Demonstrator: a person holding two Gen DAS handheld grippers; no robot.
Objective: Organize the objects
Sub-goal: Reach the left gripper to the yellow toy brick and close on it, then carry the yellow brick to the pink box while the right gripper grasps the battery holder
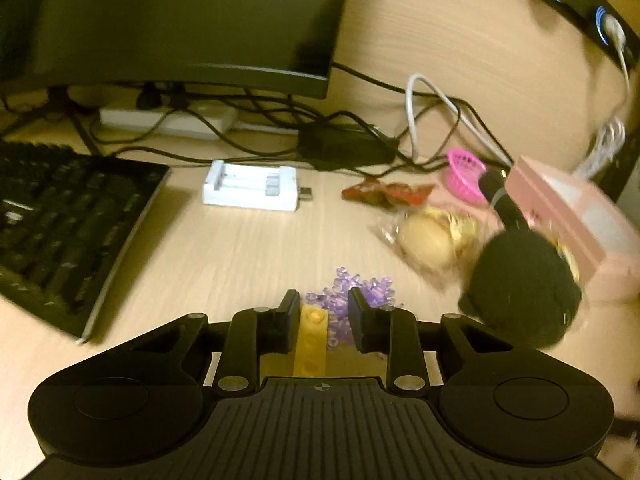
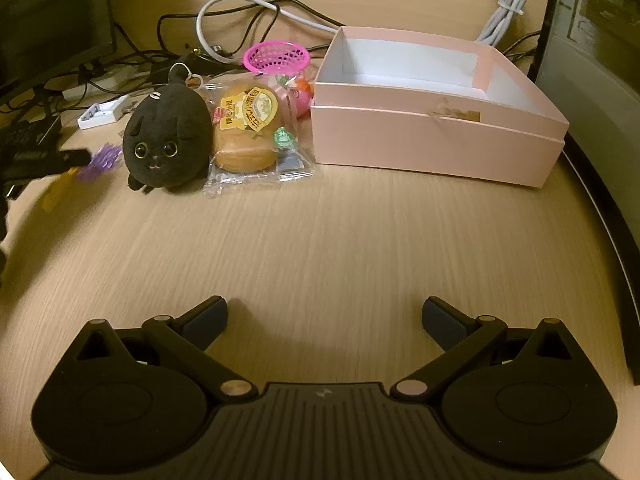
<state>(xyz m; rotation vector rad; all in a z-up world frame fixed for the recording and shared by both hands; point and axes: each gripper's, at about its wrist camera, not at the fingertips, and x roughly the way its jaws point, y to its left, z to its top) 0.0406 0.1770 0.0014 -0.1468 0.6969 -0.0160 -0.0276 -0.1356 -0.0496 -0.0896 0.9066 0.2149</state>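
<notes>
Left gripper (image 1: 323, 312), jaws narrowed around a yellow studded plastic brick (image 1: 311, 338) on the pale wooden desk (image 1: 240, 248), purple spiky bead cluster (image 1: 360, 294) just beyond; pad contact unclear. Right gripper (image 2: 325, 316) spread wide, empty, over bare desk. Open pink cardboard box (image 2: 432, 148) beyond, near black plush cat (image 2: 168, 140).

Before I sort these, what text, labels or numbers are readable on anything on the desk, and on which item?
Bread packet: yellow label with Chinese characters, too blurred to quote reliably.
Its small green round sticker: one character, unreadable.
Keyboard: key legends blurred.
Pink box: torn sticker remnant, no text.
Nothing else bears legible text.
</notes>
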